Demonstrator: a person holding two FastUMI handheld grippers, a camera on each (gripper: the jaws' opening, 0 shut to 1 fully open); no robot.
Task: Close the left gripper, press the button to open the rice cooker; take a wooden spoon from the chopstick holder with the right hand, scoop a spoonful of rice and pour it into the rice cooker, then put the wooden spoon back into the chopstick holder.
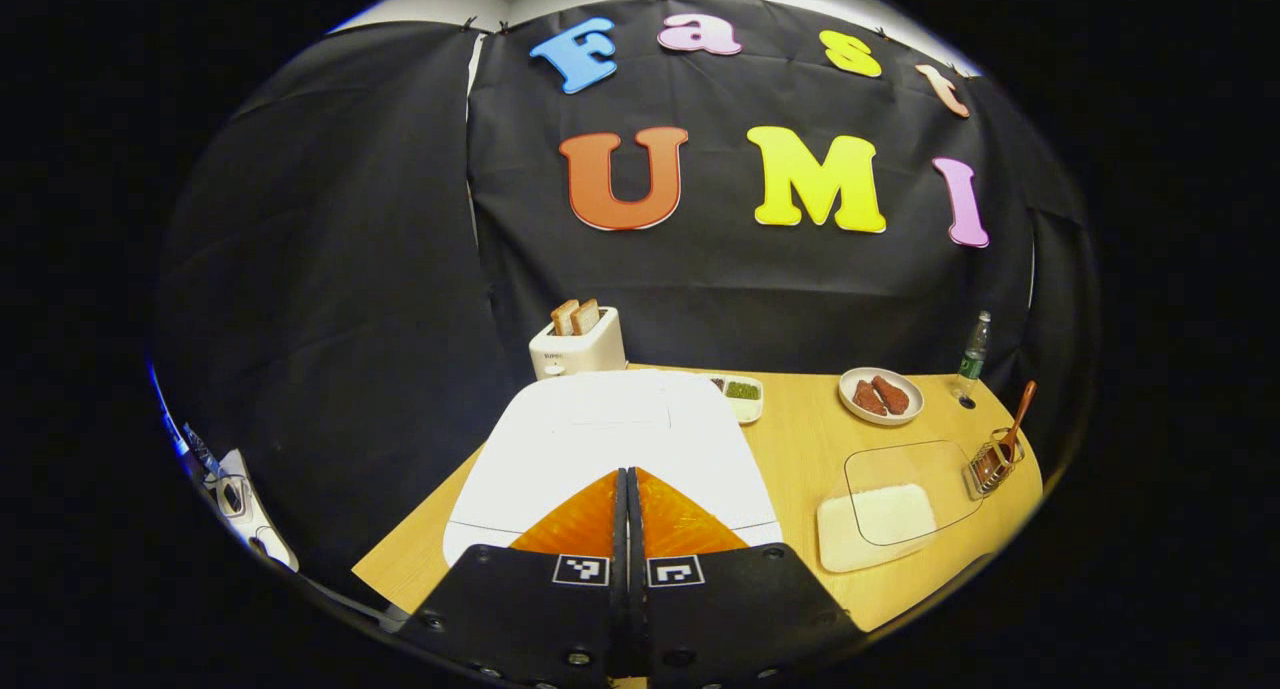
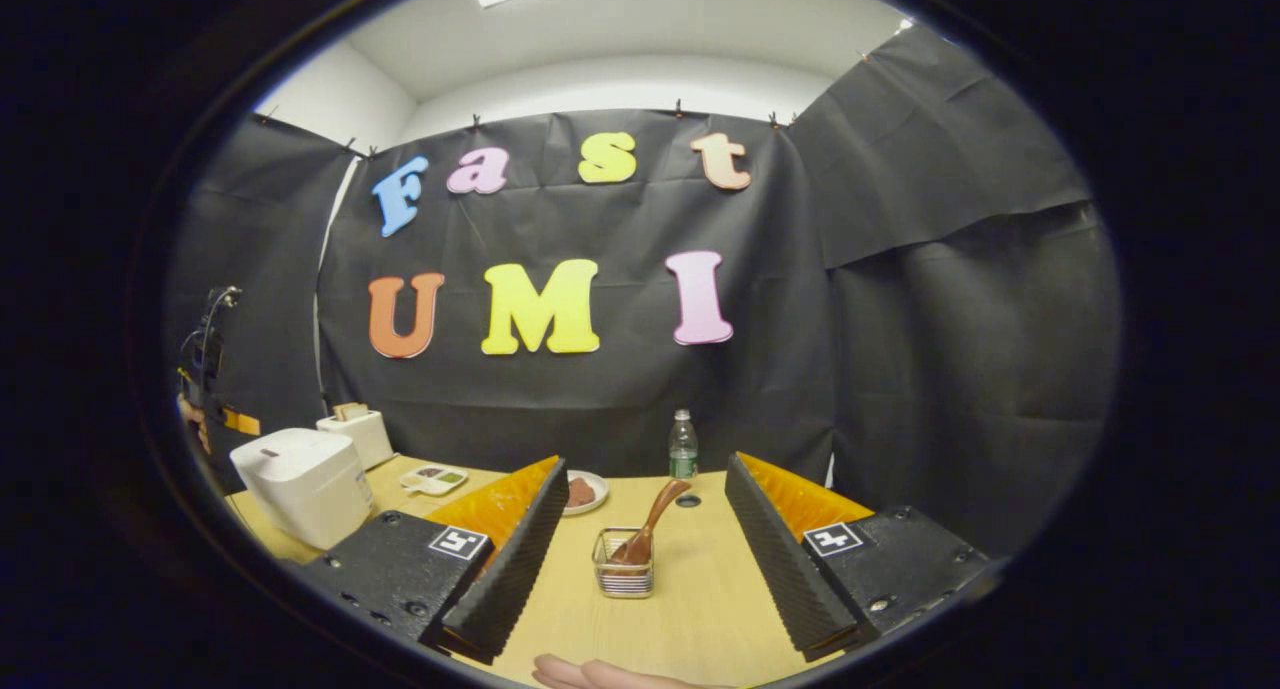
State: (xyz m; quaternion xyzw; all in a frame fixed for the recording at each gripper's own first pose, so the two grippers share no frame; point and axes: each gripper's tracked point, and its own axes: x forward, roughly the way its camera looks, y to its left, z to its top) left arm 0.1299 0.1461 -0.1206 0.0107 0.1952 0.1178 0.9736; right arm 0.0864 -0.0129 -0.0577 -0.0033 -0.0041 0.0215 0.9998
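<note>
The white rice cooker (image 1: 610,439) stands with its lid down right under my left gripper (image 1: 627,484), whose fingers are pressed together with nothing between them, tips over the lid's front part. In the right gripper view the cooker (image 2: 300,484) sits at the left. My right gripper (image 2: 645,539) is open, its fingers spread on either side of the wire chopstick holder (image 2: 622,574), still short of it. A wooden spoon (image 2: 652,531) leans in that holder, handle up to the right. The holder (image 1: 990,466) with the spoon (image 1: 1018,421) stands by the rice container (image 1: 880,514) under a clear lid.
A toaster (image 1: 577,341) with bread stands behind the cooker. A small divided dish (image 1: 738,394), a plate of brown food (image 1: 880,396) and a water bottle (image 1: 972,354) line the table's far side. A hand (image 2: 600,674) shows at the near table edge.
</note>
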